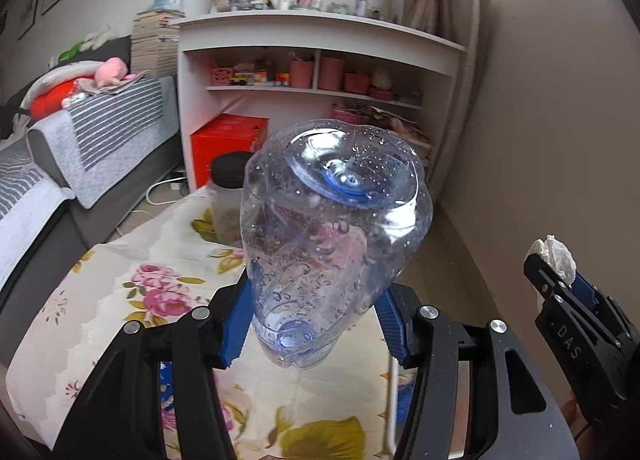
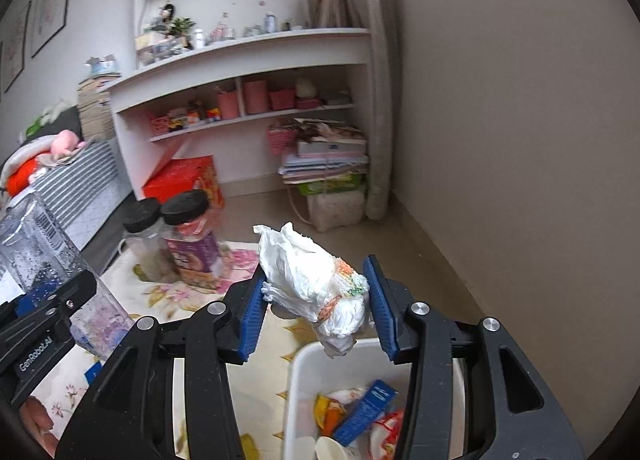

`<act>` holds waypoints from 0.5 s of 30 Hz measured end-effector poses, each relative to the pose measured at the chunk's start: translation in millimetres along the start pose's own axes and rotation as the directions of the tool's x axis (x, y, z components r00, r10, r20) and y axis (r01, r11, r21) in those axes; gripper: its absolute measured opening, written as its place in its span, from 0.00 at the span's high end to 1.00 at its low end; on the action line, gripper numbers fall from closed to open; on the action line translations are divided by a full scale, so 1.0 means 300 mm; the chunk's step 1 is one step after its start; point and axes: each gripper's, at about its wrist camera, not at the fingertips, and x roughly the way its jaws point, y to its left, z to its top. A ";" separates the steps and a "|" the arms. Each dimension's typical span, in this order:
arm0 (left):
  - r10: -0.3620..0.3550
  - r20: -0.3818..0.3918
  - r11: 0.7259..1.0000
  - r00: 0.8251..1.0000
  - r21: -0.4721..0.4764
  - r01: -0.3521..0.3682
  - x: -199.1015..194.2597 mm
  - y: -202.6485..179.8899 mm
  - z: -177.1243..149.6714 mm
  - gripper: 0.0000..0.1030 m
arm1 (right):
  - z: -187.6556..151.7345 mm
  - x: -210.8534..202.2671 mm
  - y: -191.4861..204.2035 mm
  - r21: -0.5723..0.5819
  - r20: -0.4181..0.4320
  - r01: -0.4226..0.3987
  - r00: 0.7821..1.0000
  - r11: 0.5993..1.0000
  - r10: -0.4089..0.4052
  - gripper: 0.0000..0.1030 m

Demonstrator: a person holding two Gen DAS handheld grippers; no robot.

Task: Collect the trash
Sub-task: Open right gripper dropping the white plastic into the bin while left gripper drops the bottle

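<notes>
- One clear plastic bottle, wet with droplets inside, is clamped between the blue pads of the left gripper; its base points away from the camera, above the table
- One crumpled white tissue wad with orange print sits between the pads of the right gripper; the jaws are closed against it, directly above the bin
- One white plastic bin stands at the table's right edge; it contains one blue carton and several wrappers, count unclear
- Two black-lidded jars stand together on the far end of the table: one clear jar, one purple-labelled jar
- Surface: table under a floral cloth
- Room: white shelving unit, one red box on the floor, grey striped sofa at left
</notes>
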 end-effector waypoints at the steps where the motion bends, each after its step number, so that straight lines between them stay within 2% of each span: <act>1: -0.009 -0.003 1.000 1.000 0.008 0.009 0.004 -0.021 -0.002 0.47 | -0.003 0.000 -0.018 0.007 -0.006 0.010 1.000 1.000 -0.010 0.56; 2: -0.015 -0.005 1.000 1.000 0.013 0.015 0.006 -0.034 -0.005 0.47 | -0.004 0.004 -0.033 0.012 -0.013 0.020 1.000 1.000 -0.020 0.56; 3: -0.022 -0.008 1.000 1.000 0.018 0.022 0.008 -0.052 -0.007 0.47 | -0.007 0.007 -0.055 0.019 -0.023 0.033 0.999 0.999 -0.032 0.52; 4: -0.031 -0.011 0.999 0.999 0.024 0.031 0.011 -0.073 -0.010 0.47 | -0.010 0.008 -0.073 0.026 -0.031 0.045 0.999 0.999 -0.044 0.44; 6: -0.044 -0.015 0.998 0.999 0.037 0.044 0.013 -0.109 -0.018 0.47 | -0.013 0.005 -0.109 0.051 -0.031 0.073 0.997 0.996 -0.071 0.37; 15: -0.103 -0.035 0.991 0.994 0.087 0.105 0.029 -0.262 -0.031 0.47 | -0.015 -0.024 -0.275 0.154 -0.028 0.172 0.985 0.973 -0.170 0.21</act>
